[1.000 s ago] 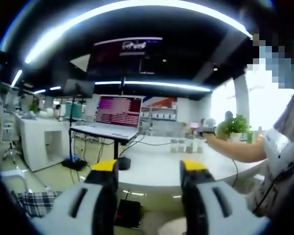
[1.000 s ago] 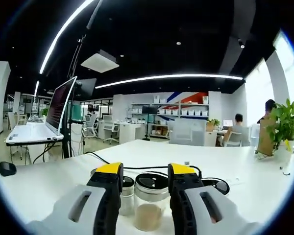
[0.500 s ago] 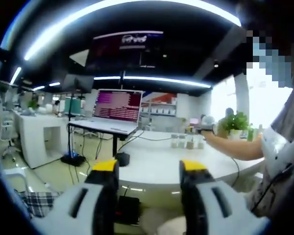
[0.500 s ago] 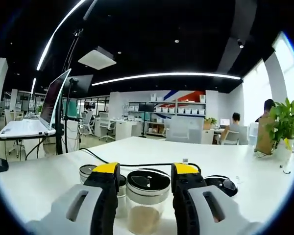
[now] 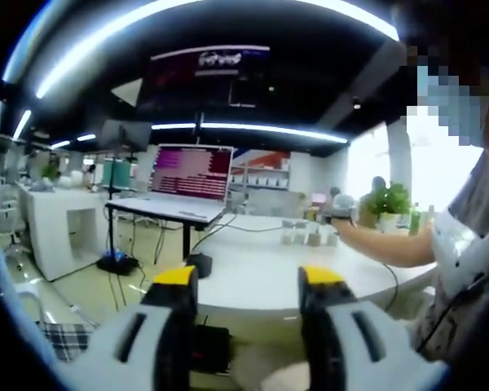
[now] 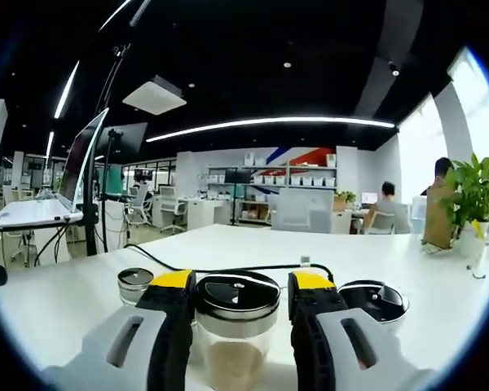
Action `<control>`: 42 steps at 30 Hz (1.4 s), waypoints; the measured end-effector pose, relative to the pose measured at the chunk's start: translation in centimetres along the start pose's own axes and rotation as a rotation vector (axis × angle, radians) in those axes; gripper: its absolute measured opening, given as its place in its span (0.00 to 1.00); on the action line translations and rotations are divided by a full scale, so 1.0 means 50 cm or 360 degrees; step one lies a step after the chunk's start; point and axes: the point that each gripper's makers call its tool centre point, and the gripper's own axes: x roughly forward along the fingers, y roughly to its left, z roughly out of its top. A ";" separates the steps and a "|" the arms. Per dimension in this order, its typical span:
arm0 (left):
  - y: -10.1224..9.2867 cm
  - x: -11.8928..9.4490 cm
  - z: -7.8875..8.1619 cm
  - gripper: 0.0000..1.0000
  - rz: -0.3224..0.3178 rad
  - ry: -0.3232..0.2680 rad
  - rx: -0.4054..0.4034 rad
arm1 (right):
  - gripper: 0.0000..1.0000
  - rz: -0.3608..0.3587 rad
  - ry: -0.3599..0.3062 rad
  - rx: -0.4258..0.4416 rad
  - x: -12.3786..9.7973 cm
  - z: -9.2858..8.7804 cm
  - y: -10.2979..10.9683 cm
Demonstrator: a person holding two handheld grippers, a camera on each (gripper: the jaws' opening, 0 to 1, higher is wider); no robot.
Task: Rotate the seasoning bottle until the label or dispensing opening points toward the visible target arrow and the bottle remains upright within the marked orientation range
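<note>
With its jaws apart either side of the seasoning bottle point(image 6: 237, 326) on the table point(image 6: 440, 326), the right tool point(image 6: 238, 287) looks poised to grip and turn it, while the left tool point(image 5: 248, 281), also parted and empty, hangs off the table's edge.

left gripper view: off-table, far | right gripper view: tabletop-level, close | shared: table point(image 5: 253, 269), jars point(image 5: 308, 235)

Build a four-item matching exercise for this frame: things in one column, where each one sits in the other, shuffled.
1. seasoning bottle
2. laptop
3. potted plant
4. left gripper

a. on a raised stand beside the white table
b. far right of the table
c. between the right gripper jaws
d. held off the table edge, jaws apart, holding nothing

Pairs: 1-c, 2-a, 3-b, 4-d
</note>
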 end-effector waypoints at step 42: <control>-0.046 0.091 -0.055 0.51 -0.0190 0.0164 -0.0047 | 0.41 0.0210 -0.0043 0.0054 -0.036 -0.025 0.038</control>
